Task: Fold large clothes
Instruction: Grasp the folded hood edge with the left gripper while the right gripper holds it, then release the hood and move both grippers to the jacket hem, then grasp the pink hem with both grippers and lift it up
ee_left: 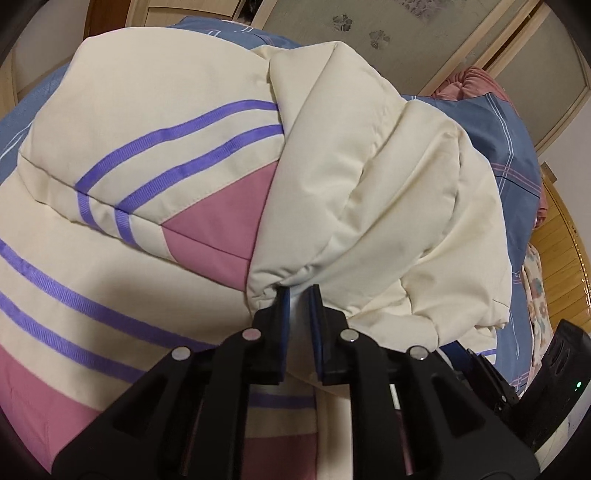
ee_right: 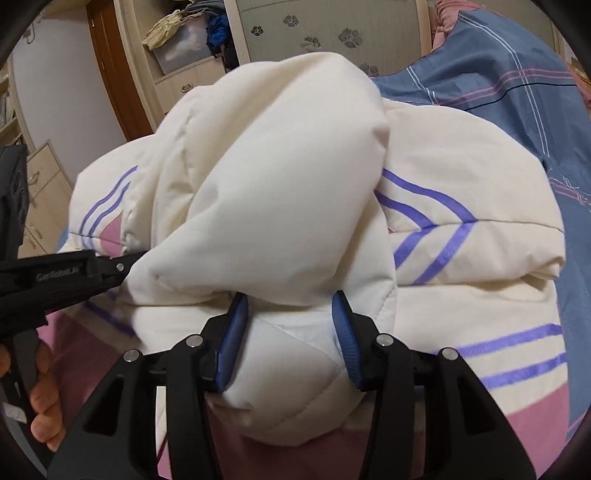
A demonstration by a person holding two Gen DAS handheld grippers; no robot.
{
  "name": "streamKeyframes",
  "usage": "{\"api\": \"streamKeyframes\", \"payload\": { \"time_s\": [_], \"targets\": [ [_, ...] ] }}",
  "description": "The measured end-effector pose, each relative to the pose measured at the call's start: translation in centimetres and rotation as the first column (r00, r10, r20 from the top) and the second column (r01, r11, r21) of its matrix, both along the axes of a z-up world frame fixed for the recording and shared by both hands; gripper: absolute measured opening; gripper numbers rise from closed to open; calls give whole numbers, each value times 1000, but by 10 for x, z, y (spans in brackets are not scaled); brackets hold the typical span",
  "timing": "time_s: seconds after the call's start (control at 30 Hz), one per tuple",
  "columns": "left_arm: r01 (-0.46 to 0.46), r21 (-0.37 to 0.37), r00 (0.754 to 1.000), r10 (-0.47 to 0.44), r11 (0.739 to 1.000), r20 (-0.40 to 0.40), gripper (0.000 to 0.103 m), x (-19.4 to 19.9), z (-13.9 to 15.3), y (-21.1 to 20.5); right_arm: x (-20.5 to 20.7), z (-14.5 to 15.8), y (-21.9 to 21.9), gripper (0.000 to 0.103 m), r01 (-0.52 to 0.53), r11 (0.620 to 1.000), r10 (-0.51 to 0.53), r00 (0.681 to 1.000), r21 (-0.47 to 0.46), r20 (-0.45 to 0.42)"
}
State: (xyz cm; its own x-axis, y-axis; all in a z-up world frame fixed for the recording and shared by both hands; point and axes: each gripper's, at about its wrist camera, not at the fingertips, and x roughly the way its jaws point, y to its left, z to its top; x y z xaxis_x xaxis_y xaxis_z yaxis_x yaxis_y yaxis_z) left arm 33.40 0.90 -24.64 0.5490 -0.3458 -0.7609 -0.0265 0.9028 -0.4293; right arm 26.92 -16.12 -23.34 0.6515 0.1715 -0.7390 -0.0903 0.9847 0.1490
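A cream padded jacket point(ee_left: 155, 155) with purple stripes and pink panels lies spread on a bed covered by a blue plaid sheet point(ee_left: 491, 147). The hood point(ee_left: 369, 192) of the jacket is bunched up over the jacket's middle, and both grippers have hold of it.

The left gripper point(ee_left: 298, 295) has its blue pads drawn narrow, pinching a gathered edge of the hood; a small gap with pale fabric shows between the pads. In the right wrist view the same gripper point(ee_right: 122, 267) comes in from the left of the hood, its tips buried in the cream cloth, with the person's fingers point(ee_right: 44, 398) on its handle.

The right gripper point(ee_right: 290, 314) stands fairly wide, its pads pressed against either side of a thick quilted fold of the hood point(ee_right: 280, 206), so it grips that fold.

Beyond the jacket, against the wall, an open wardrobe shelf holds a clear plastic storage box point(ee_right: 181, 48); a crumpled yellowish cloth point(ee_right: 164, 29) lies draped on top of the box, and dark blue clothes point(ee_right: 218, 33) hang just beside it. What is inside the box cannot be made out. Frosted sliding doors point(ee_right: 332, 33) with flower prints stand behind the jacket
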Motion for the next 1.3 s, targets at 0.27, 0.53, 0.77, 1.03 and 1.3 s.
{"api": "streamKeyframes", "payload": {
  "time_s": [0.27,0.53,0.77,1.03,1.3],
  "targets": [
    [-26,-65,995,32,998,89,69,-62,54,23,-70,47,-37,58,-41,996,34,995,77,91],
    [-41,113,998,45,993,-41,59,-115,22,33,-120,0,-46,58,-34,997,32,999,-71,-31],
    [-74,102,997,77,992,-30,59,-166,16,59,-170,15,-39,65,-75,997,75,997,9,-2],
    [-104,47,995,104,993,5,72,-232,34,108,-214,18,-57,69,-110,994,110,990,15,-92],
    [-264,-204,964,256,943,-66,86,-318,2,231,-268,-18,-180,82,176,939,-92,956,296,-277]
  ]
}}
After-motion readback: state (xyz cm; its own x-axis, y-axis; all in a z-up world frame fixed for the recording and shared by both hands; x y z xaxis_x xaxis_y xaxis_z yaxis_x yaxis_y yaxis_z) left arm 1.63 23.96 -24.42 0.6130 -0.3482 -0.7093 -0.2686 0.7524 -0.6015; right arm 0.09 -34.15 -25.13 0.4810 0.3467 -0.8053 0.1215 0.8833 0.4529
